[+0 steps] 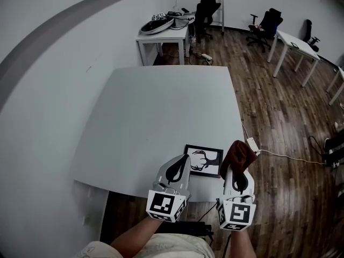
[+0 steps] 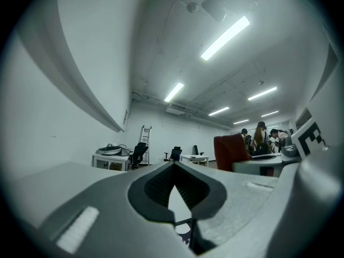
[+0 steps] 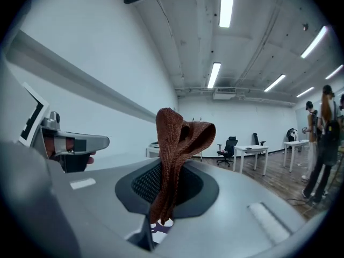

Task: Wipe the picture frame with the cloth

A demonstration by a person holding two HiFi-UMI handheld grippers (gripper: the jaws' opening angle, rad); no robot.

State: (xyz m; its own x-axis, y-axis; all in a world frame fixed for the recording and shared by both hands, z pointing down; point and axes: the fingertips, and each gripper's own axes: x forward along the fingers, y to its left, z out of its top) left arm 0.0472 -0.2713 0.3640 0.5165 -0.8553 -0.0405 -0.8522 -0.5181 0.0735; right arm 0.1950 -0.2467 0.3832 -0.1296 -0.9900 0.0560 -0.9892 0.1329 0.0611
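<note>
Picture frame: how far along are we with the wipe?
Done: the cloth is picked up and clamped in the right gripper. In hand: that gripper hovers just right of the picture frame, which lies flat near the table's front edge. The cloth is not on it. The left gripper is shut and empty by the frame's left edge. Left: the wiping itself, apparently all of it.

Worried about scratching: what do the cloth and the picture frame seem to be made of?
The cloth looks like coarse rust-brown knit or woven fabric: ribbed texture, limp folds. The picture frame has a thin black matte-looking border, wood or plastic; too small to tell.
</note>
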